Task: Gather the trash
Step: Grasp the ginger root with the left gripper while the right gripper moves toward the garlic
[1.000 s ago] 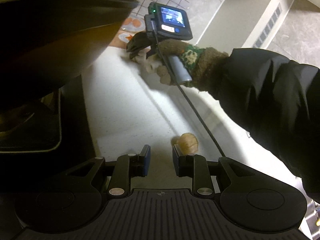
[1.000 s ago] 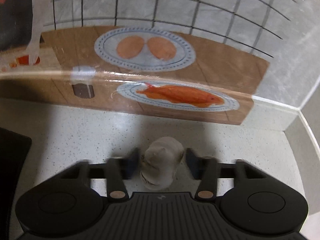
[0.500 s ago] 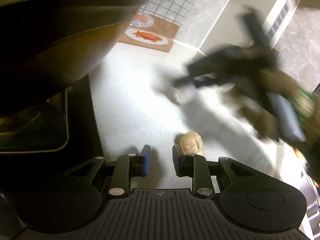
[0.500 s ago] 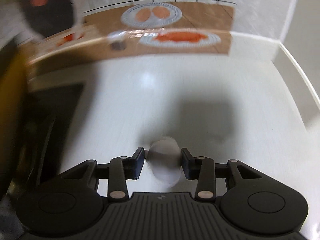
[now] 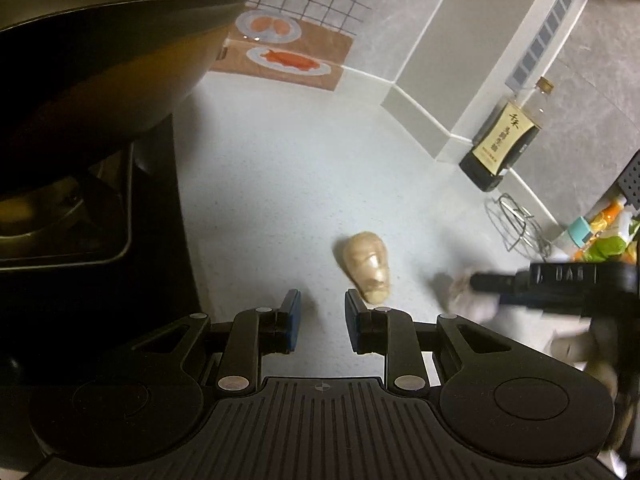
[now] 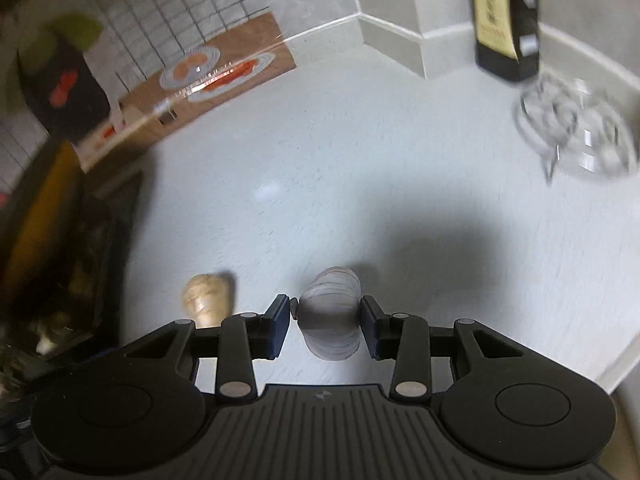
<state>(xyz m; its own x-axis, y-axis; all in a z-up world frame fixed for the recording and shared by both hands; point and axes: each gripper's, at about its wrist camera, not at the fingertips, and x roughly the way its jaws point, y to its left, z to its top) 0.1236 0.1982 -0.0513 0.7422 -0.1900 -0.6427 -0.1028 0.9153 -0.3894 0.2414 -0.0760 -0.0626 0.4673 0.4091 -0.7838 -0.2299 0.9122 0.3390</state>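
The right gripper (image 6: 325,316) gripped a garlic bulb (image 6: 331,312) between its pads, above the middle of the countertop (image 6: 320,168). The left gripper (image 5: 319,316) stood partly open and empty; a ginger piece (image 5: 369,266) lay just beyond it.

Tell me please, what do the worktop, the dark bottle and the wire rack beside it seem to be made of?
Worktop: probably stone or a solid composite, pale with fine speckles and a soft sheen. Dark bottle: likely clear glass, since its neck is see-through above the dark liquid; the gold label looks like paper. Wire rack: thin bare metal wire, shiny, probably steel.
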